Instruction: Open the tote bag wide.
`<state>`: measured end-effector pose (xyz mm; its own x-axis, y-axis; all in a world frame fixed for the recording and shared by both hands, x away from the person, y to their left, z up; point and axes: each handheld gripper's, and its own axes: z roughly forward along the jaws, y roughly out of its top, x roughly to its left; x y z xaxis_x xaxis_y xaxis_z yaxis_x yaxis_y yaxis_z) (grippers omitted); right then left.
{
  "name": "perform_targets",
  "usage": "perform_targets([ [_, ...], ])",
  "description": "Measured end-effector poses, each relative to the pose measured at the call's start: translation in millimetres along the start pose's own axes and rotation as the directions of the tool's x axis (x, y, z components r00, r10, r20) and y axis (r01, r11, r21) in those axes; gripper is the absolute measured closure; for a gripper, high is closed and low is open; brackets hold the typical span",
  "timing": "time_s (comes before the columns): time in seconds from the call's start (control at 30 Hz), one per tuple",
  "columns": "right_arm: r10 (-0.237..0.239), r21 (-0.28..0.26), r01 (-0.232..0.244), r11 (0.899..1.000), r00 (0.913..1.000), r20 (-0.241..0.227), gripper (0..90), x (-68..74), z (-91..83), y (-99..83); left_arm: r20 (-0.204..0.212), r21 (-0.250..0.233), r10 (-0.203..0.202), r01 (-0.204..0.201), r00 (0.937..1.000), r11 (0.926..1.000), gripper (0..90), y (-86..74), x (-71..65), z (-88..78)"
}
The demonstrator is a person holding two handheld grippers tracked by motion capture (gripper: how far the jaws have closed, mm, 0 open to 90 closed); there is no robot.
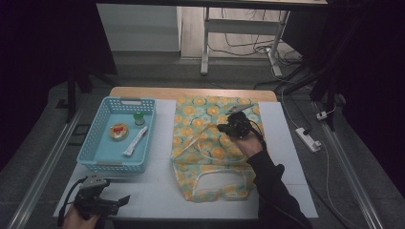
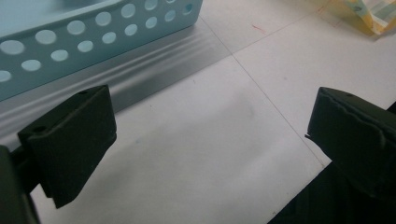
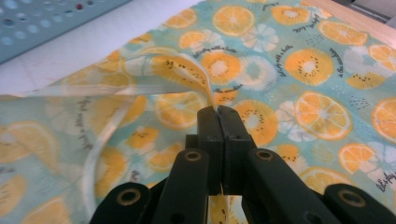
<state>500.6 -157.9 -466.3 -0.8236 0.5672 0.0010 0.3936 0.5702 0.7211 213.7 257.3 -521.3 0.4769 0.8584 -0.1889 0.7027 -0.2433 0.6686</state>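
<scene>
The fruit-print fabric bag [image 1: 210, 143] lies flat on the white table [image 1: 286, 157] just right of the light-blue perforated basket [image 1: 95, 143], its pattern of orange slices and kiwi halves carrying small script lettering too fine to read. The right gripper [image 3: 217, 110] sits over the bag's upper middle with its jaws pressed together on a raised fold of the bag's cloth. The left gripper [image 1: 119, 200] hovers over bare table below the basket's near wall, jaws wide apart with nothing between them.
</scene>
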Motion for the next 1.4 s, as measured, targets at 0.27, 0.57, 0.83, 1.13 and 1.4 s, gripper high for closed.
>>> perform_targets([
  [0.27, -0.011, 0.052, 0.010, 0.999, 0.9998, 0.016, 88.1, -8.5, 29.1, -14.7, -0.002, 0.000, 0.004, -0.004, 1.0000, 1.0000, 1.1, 0.0, -0.4, 0.1],
  [0.57, 0.019, 0.067, -0.020, 0.998, 0.9997, 0.012, 83.5, -12.9, 35.6, -22.4, -0.002, 0.004, 0.010, -0.010, 1.0000, 0.9999, 1.1, 0.1, -1.1, 0.3],
  [0.83, 0.026, -0.002, -0.026, 1.000, 0.9990, 0.037, 66.4, -11.4, 18.4, -13.2, -0.003, 0.003, 0.009, -0.009, 1.0000, 1.0000, 1.1, 0.2, -1.1, 0.3],
  [1.13, 0.038, -0.018, -0.037, 0.999, 0.9988, 0.030, 44.8, -6.9, 3.7, -9.7, -0.003, 0.004, 0.009, -0.009, 1.0000, 1.0000, 1.2, 0.1, -1.1, 0.3],
  [1.4, 0.043, -0.005, -0.043, 0.999, 0.9991, 0.002, 21.1, 5.0, -7.8, -12.9, -0.005, 0.005, 0.006, -0.006, 1.0000, 1.0000, 1.1, 0.3, -1.1, 0.5],
])
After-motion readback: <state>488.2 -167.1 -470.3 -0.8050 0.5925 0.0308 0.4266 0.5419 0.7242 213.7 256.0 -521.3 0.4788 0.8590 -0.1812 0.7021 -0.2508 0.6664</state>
